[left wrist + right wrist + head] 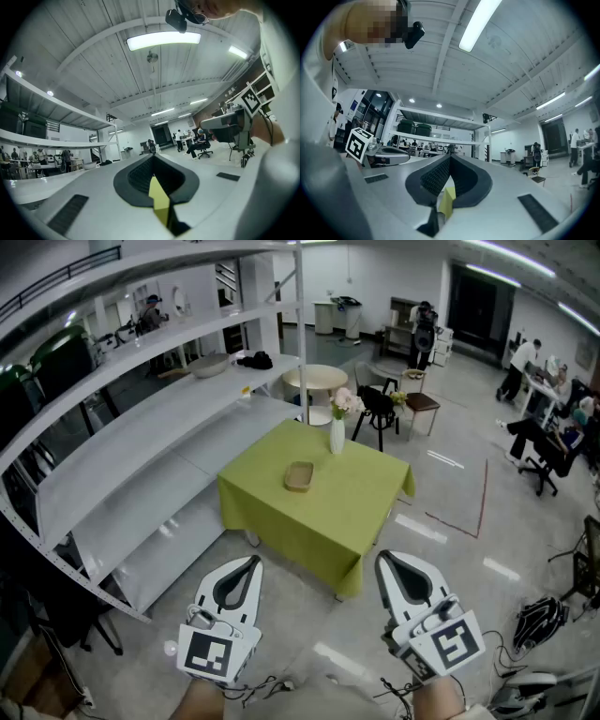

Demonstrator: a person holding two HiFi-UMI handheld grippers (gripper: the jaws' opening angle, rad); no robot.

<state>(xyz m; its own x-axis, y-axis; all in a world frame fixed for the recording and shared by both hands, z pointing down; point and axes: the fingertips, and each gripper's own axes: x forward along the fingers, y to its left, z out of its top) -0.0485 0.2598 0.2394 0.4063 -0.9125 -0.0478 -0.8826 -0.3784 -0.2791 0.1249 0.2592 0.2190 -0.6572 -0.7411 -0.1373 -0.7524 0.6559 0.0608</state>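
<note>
A wide hall floor point(450, 493) ran out ahead, with people working at desks point(553, 418) far off on the right. Long white shelving point(141, 456) filled the left side, and a pale bowl point(210, 365) and a dark bundle point(255, 360) lay near its far end.

A square table point(323, 521) under a green cloth stood just beside the shelving, in the middle of the floor. It was the nearest thing to both grippers, yet clear of them. A round table point(314, 379) and a black chair point(378, 411) stood behind it.

The left gripper point(254, 562) hung low over the floor, short of the table's near corner. Its own view showed the jaws closed tip to tip with nothing between the dark pads point(140, 176). Only a yellow-green sliver showed in the slit behind them.

The right gripper point(382, 559) was level with it, a little apart, and pointed the same way. Its jaws were likewise pressed together at the tips and gripped nothing.

A shallow brown basket point(299, 475) lay near the cloth's middle. A slim white vase point(337, 436) with pale flowers point(345, 402) stood upright by the far edge, apart from the basket.
</note>
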